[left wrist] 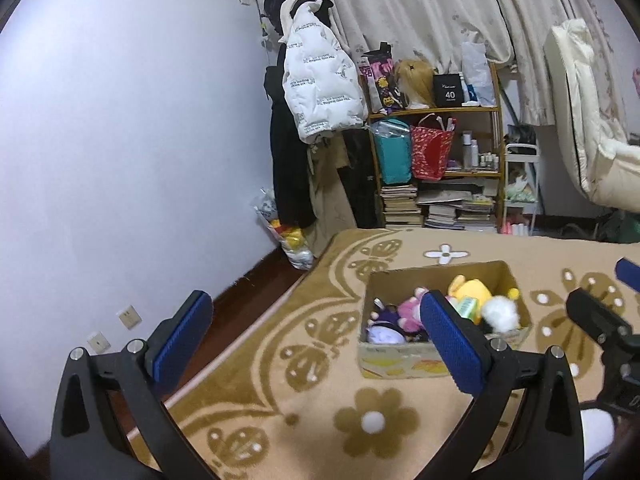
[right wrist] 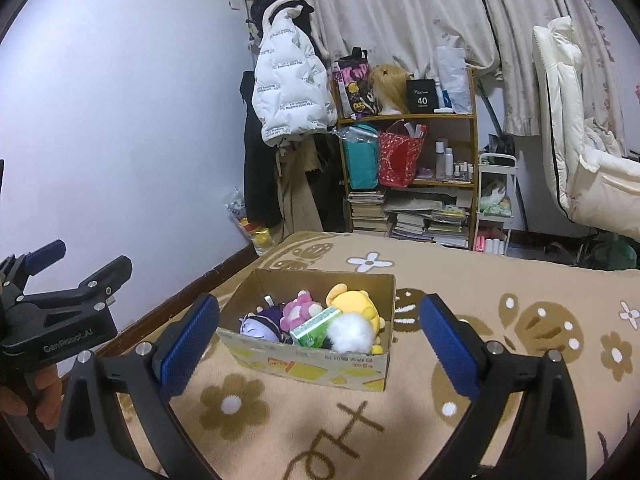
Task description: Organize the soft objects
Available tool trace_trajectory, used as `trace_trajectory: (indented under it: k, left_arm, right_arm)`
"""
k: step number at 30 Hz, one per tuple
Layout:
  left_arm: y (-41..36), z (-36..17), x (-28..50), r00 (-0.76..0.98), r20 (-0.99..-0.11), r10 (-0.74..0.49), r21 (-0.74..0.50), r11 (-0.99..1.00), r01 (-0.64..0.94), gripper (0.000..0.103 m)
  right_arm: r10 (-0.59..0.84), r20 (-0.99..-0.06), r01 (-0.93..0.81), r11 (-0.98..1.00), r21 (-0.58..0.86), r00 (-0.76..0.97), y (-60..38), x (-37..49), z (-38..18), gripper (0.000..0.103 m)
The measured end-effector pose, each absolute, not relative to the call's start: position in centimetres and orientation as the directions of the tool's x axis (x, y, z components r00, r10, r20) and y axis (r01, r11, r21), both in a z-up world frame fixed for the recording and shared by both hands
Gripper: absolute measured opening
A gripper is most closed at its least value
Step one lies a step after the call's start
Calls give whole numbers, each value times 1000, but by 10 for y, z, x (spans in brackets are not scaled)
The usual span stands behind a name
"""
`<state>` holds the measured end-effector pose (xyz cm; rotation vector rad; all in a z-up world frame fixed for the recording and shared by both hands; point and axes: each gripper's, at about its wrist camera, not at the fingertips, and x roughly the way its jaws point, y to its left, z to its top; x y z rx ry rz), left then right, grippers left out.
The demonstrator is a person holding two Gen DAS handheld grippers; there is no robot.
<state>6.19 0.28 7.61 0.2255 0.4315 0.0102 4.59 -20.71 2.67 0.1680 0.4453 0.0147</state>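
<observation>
Presently: open brown cardboard box (right wrist: 308, 356) on the beige flower-patterned blanket (right wrist: 480, 420), holding the soft things in a heap; yellow plush bear (right wrist: 354, 300) at the far right, pink plush toy (right wrist: 298, 308) beside it, purple round-headed plush doll (right wrist: 258, 326) at the near left, white fluffy pompom (right wrist: 352, 334) at the near right touching the bear, green-and-white small packet (right wrist: 314, 326) wedged in the middle; no soft toy seen loose on the blanket in either view. Left gripper (left wrist: 316, 344) spread wide, nothing between its blue pads, hanging short of the box and to its left; right gripper (right wrist: 320, 344) likewise spread and empty, framing the box from the near side. Fits two readings: toys gathered in and the job at its close, or a full box waiting to be sorted out; not settled here. Either way, for any grasp into the heap: approach from above; pinch the body of one toy, not fur tips or a limb; expect plush to squash and drag neighbours; steady the box wall with the other tongs. Cluttered wooden shelf (right wrist: 412, 152) and hanging white puffer jacket (right wrist: 288, 84) well beyond, by the curtain.
</observation>
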Motion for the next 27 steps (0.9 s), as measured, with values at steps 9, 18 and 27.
trace_trajectory:
  k: [9,18,27]
  left_arm:
    - [17,62,39,898,-436,52,175,984,28,103]
    - [26,56,35,904,-423,58,176,984,19,103]
    - [14,45,36,899,-435,59,233,971,49,103]
  right_arm:
    - [59,-445,27,982,185,894,-204,25,11,103]
    - [28,-417,62,978,199,908,-207,8,1,103]
    - [24,-438,82,972,221,899,-215,10,-5,103]
